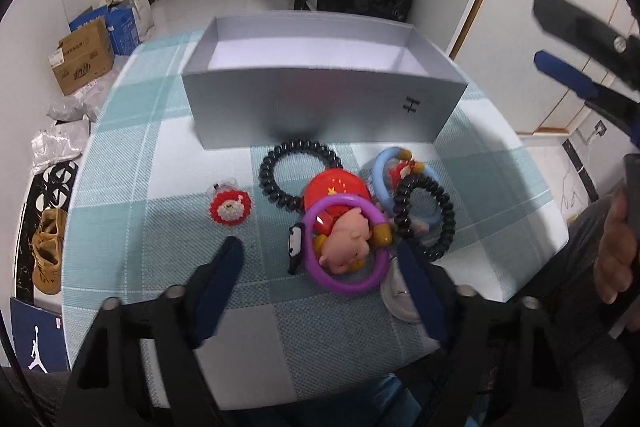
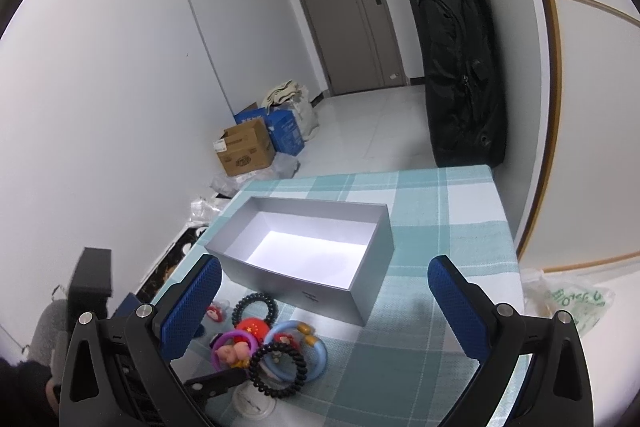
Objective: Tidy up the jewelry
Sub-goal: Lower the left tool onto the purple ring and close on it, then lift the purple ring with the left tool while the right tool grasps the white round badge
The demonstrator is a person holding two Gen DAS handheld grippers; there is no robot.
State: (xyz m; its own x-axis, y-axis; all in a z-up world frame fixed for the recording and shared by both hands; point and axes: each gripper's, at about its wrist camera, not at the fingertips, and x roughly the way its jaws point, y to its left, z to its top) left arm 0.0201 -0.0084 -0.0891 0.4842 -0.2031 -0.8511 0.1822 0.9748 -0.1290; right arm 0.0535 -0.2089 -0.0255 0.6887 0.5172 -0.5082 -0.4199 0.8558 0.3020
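An open, empty grey box (image 1: pixel 320 111) is set upright on the cloth, with black coil bands (image 1: pixel 280 183), purple (image 1: pixel 344 283) and blue (image 1: pixel 380 179) rings and a red beaded charm (image 1: pixel 230 209) clustered just before it.

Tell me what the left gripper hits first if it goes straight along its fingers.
Probably the purple plastic ring with the pink pig charm, which lies between the left gripper's open fingers, just ahead. Behind it sits the red round charm, then the grey cardboard box. Depth is uncertain.
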